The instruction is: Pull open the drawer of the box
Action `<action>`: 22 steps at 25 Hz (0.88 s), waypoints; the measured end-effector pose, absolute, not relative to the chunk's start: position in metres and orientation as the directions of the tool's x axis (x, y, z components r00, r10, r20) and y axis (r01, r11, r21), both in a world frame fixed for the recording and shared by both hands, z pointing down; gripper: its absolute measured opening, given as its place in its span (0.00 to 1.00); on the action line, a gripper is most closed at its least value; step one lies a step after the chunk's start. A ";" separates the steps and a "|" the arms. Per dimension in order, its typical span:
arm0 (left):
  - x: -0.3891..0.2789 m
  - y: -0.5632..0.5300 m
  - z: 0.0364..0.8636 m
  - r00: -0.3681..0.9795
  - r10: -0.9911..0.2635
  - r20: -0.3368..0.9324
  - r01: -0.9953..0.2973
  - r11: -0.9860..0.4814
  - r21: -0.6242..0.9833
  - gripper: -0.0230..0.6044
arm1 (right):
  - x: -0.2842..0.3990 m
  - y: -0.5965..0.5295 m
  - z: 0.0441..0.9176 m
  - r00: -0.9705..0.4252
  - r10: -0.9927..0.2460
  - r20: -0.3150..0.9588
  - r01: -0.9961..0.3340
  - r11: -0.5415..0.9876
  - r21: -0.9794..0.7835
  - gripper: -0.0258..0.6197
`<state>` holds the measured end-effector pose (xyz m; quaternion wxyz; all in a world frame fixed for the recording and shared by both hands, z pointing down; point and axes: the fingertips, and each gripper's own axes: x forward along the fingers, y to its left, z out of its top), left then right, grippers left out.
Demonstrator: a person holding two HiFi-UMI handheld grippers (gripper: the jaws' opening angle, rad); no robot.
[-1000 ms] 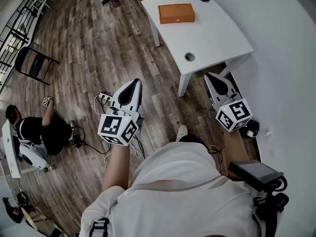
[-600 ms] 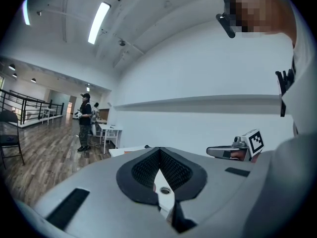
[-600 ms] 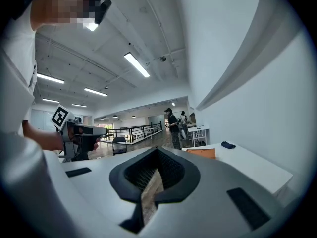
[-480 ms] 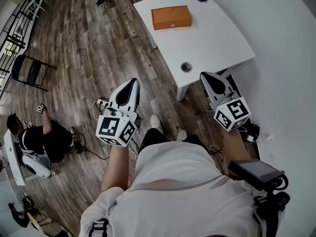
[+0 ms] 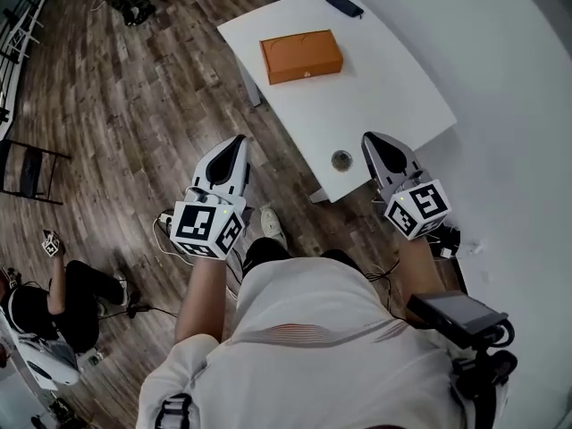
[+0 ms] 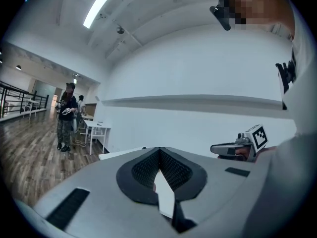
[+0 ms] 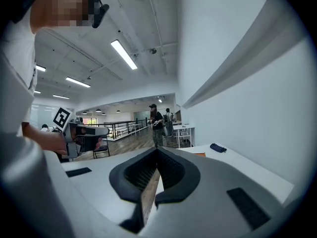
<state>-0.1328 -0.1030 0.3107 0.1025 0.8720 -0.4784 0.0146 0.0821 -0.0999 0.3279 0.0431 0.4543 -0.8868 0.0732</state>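
An orange box (image 5: 301, 56) lies flat on the white table (image 5: 384, 88), toward its far end; which side holds the drawer I cannot tell. My left gripper (image 5: 238, 142) hangs over the wooden floor, short of the table's near left edge, its jaws shut and empty. My right gripper (image 5: 372, 138) is over the table's near corner, also shut and empty. In the right gripper view only a sliver of the box (image 7: 199, 154) peeks past the right gripper (image 7: 157, 153). The left gripper view shows its shut jaws, the left gripper (image 6: 158, 150) and a white wall.
A small dark case (image 5: 344, 5) lies at the table's far end, and a round cable hole (image 5: 341, 160) sits near its front edge. A white wall runs along the right. A seated person (image 5: 54, 298), a black chair (image 5: 25, 164) and floor cables (image 5: 165, 222) are at left.
The table and the orange box have drawn nearer and slid lower in the head view as the person walked forward. Both grippers stayed shut and kept their spacing.
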 end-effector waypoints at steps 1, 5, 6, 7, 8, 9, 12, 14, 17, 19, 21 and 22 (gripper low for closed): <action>-0.141 -0.117 0.311 0.549 -0.826 0.124 -0.832 -0.528 0.170 0.05 | 0.077 -0.112 0.326 -0.571 -0.808 0.145 -0.821 0.565 -0.085 0.04; -0.159 -0.156 0.315 0.583 -0.803 0.124 -0.808 -0.557 0.194 0.05 | 0.061 -0.147 0.322 -0.528 -0.835 0.152 -0.849 0.524 -0.072 0.04; -0.161 -0.162 0.317 0.591 -0.797 0.125 -0.802 -0.564 0.199 0.05 | 0.058 -0.152 0.323 -0.521 -0.839 0.157 -0.854 0.516 -0.070 0.04; -0.164 -0.168 0.319 0.597 -0.792 0.126 -0.797 -0.568 0.205 0.05 | 0.055 -0.158 0.323 -0.515 -0.842 0.161 -0.857 0.511 -0.069 0.04; -0.166 -0.174 0.320 0.602 -0.788 0.128 -0.793 -0.572 0.210 0.05 | 0.052 -0.163 0.324 -0.510 -0.844 0.165 -0.860 0.506 -0.068 0.04; -0.168 -0.179 0.322 0.606 -0.785 0.131 -0.790 -0.573 0.217 0.05 | 0.049 -0.169 0.324 -0.505 -0.846 0.170 -0.863 0.501 -0.069 0.04; -0.170 -0.189 0.330 0.609 -0.780 0.146 -0.785 -0.567 0.249 0.05 | 0.044 -0.182 0.329 -0.502 -0.844 0.191 -0.865 0.497 -0.075 0.04; -0.170 -0.197 0.336 0.602 -0.783 0.156 -0.790 -0.555 0.261 0.05 | 0.044 -0.192 0.335 -0.508 -0.838 0.200 -0.861 0.502 -0.081 0.04; -0.164 -0.208 0.335 0.584 -0.796 0.155 -0.802 -0.538 0.259 0.05 | 0.051 -0.205 0.341 -0.517 -0.833 0.199 -0.856 0.509 -0.095 0.04; -0.157 -0.212 0.333 0.578 -0.801 0.158 -0.807 -0.532 0.257 0.05 | 0.058 -0.210 0.341 -0.524 -0.829 0.193 -0.851 0.514 -0.103 0.04; -0.150 -0.216 0.335 0.573 -0.802 0.169 -0.812 -0.527 0.252 0.05 | 0.064 -0.213 0.342 -0.531 -0.825 0.191 -0.847 0.521 -0.107 0.04; -0.146 -0.218 0.336 0.571 -0.802 0.173 -0.813 -0.524 0.253 0.05 | 0.068 -0.215 0.343 -0.532 -0.824 0.193 -0.846 0.521 -0.107 0.04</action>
